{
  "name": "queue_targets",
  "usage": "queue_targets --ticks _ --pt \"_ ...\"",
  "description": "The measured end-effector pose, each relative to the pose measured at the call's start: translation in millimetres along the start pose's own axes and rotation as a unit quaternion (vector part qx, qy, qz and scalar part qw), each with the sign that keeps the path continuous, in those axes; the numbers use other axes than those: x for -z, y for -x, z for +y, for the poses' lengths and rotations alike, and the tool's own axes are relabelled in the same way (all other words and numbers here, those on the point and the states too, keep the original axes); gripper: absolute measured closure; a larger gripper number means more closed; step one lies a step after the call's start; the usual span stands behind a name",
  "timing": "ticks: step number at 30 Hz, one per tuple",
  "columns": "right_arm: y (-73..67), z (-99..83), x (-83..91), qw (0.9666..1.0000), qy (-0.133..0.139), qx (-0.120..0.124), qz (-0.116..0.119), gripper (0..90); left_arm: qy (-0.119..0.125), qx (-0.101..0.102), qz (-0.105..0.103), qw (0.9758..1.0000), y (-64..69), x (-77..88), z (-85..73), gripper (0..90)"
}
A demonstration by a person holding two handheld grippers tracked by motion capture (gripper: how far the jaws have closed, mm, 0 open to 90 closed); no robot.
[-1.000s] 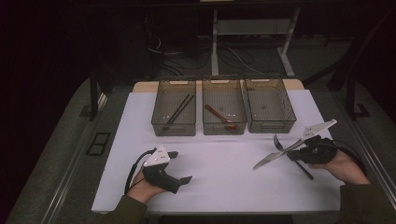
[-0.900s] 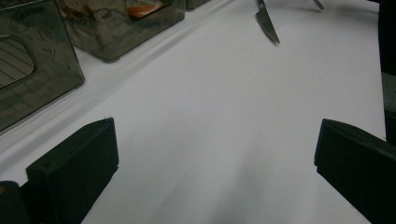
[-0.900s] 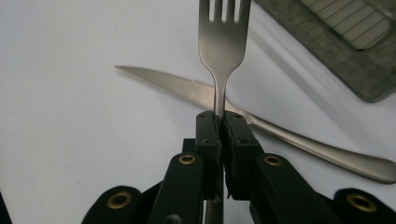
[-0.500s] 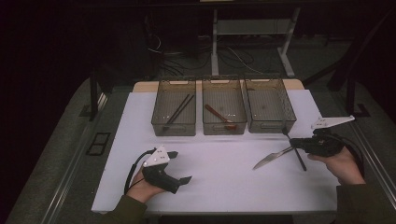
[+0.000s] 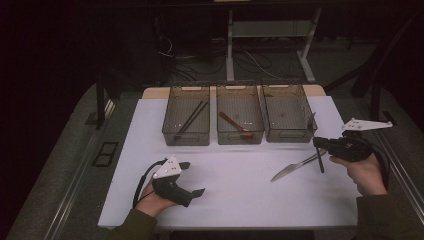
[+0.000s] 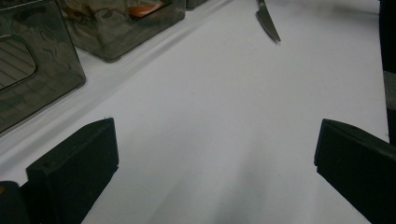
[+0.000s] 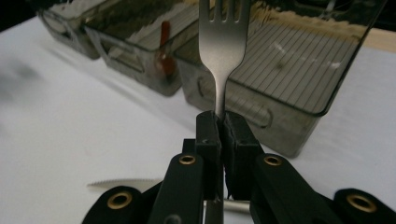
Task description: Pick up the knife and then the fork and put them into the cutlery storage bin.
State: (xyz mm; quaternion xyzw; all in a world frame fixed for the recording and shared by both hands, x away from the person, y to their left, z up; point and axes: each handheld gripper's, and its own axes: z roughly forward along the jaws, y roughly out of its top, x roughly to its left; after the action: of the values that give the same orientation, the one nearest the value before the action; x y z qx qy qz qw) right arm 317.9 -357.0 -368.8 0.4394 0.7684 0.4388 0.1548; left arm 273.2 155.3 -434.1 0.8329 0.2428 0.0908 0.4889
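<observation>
A: What is the right gripper [image 7: 219, 122] doing?
B: Its jaws are pinched tight on a fork [image 7: 221, 42], tines pointing up and away from it, toward the bin [image 7: 299, 70] straight ahead.
A: What lies near it?
B: A knife [image 5: 295, 167] lies flat on the white table [image 5: 240, 185] just below and beside that gripper. Further left of it are two more bins, one [image 5: 239, 119] with a red-brown utensil, one [image 5: 187, 120] with dark chopsticks.
A: And the left gripper [image 6: 215, 154]?
B: Spread wide, nothing between its jaws, resting low over bare table. The knife tip lies well ahead of it.
</observation>
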Motion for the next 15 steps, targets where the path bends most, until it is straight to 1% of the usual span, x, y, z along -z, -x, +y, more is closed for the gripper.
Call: queue_targets --ticks 1,7,11,15 --pt "1.0 1.0 0.4 1.0000 0.008 -0.001 -0.004 85.4 0.000 -0.001 0.000 1.0000 -0.1 0.0 -0.1 0.0" --pt "5.4 4.8 -0.1 0.9991 0.035 -0.017 -0.015 85.4 -0.001 0.000 0.000 1.0000 -0.1 0.0 -0.2 0.0" --pt "7.0 5.3 -2.2 0.9986 0.042 -0.022 -0.024 85.3 0.000 0.000 0.001 1.0000 0.1 -0.4 0.1 0.0" --pt "7.9 8.4 -4.1 0.9983 0.046 -0.017 -0.033 85.3 -0.001 0.000 0.001 1.0000 0.1 0.0 -0.2 0.0"
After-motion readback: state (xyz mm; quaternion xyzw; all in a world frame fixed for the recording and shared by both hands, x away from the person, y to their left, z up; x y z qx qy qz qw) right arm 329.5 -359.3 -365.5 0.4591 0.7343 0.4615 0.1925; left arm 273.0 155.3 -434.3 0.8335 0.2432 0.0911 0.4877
